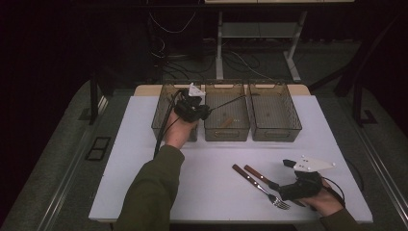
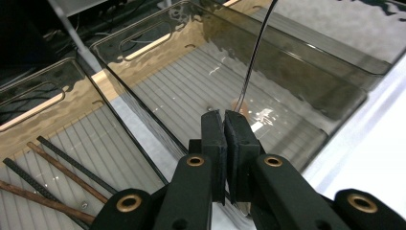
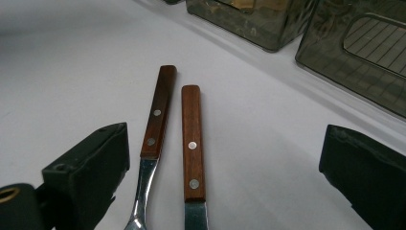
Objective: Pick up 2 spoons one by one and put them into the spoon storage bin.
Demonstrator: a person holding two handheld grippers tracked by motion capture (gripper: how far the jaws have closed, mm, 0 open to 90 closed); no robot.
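White tabletop: left claw (image 2: 224,125) pinches a thin metal utensil (image 2: 253,62); right claw (image 3: 225,177) gapes over wooden-handled fork (image 3: 154,139).

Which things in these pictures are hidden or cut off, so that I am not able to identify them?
- Second utensil, right gripper view: its head is cut off by the bottom edge; in the high view the right gripper covers it.
- Thin utensil pinched by the left gripper: its gripped end is hidden between the pads.
- Small brown item in the middle bin, high view: too small to identify.

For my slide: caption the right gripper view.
Open right tool straddling two wooden-handled utensils on the white table.
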